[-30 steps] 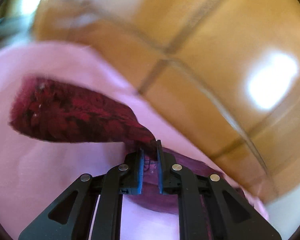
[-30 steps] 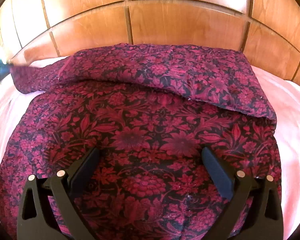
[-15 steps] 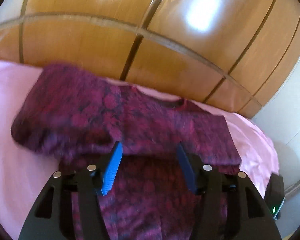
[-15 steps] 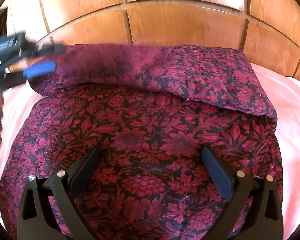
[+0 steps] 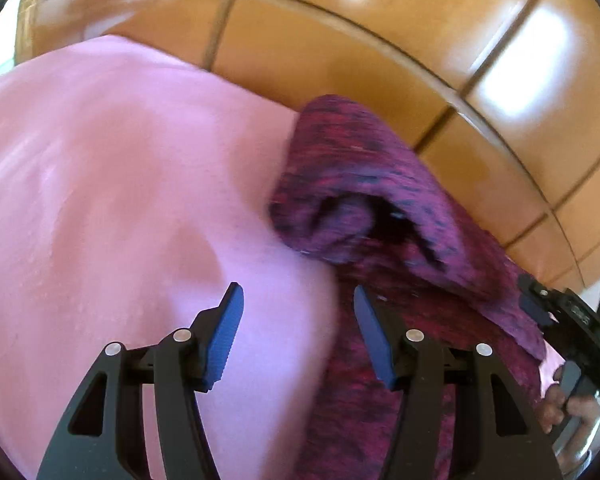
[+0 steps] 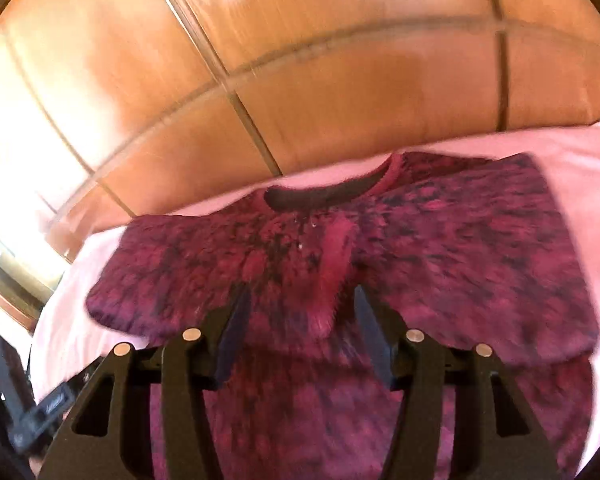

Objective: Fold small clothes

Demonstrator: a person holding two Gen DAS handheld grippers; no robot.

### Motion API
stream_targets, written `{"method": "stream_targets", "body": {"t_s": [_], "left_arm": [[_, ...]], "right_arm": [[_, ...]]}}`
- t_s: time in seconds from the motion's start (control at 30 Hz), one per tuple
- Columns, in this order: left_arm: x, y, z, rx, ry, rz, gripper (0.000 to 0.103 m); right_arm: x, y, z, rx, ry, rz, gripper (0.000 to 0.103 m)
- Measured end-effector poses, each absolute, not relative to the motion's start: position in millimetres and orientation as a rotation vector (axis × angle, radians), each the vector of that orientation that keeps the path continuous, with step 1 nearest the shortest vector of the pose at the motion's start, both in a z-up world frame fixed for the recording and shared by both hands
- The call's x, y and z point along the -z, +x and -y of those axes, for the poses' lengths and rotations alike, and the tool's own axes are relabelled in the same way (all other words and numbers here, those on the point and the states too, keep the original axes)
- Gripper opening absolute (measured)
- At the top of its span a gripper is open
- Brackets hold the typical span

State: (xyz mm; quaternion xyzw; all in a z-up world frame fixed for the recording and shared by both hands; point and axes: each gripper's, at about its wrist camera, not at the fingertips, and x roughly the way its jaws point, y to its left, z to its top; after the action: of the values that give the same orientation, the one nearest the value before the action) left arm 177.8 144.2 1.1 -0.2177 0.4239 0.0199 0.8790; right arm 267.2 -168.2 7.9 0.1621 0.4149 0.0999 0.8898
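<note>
A dark red floral shirt [image 6: 420, 248] lies on the pink bed cover [image 6: 572, 148], its collar toward the wooden wall and both sleeves folded in over the chest. In the left wrist view the shirt [image 5: 380, 184] shows a folded sleeve end with a curled opening, right of centre. My left gripper [image 5: 296, 332] is open and empty, low over the shirt's left edge and the pink cover [image 5: 100, 184]. My right gripper [image 6: 298, 328] is open and empty above the shirt's middle. Both views are blurred.
A glossy panelled wooden wall [image 6: 300, 80] rises right behind the bed. The right gripper's body and the hand holding it [image 5: 572, 340] show at the right edge of the left wrist view. The left gripper's body [image 6: 28, 400] shows at the lower left of the right wrist view.
My left gripper let go of the sleeve, left it folded over the chest, and swung left and down. My right gripper has lifted and tilted up, so the collar now shows.
</note>
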Motion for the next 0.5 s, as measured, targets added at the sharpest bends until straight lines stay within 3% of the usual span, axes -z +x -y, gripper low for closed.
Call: {"method": "stream_targets", "body": {"t_s": [0.07, 0.17, 0.5], "left_arm": [[4, 182, -150, -0.074, -0.468, -0.905, 0.056], [6, 189, -154, -0.077, -0.495, -0.910, 0.056], [14, 230, -116, -0.197, -0.353, -0.975, 0.056]], "right_arm": [[6, 280, 157, -0.204, 0.324, -0.919, 0.042], [-1, 277, 140, -0.180, 0.168, -0.875, 0.012], [-118, 215, 178, -0.158, 0.069, -0.523, 0.009]]}}
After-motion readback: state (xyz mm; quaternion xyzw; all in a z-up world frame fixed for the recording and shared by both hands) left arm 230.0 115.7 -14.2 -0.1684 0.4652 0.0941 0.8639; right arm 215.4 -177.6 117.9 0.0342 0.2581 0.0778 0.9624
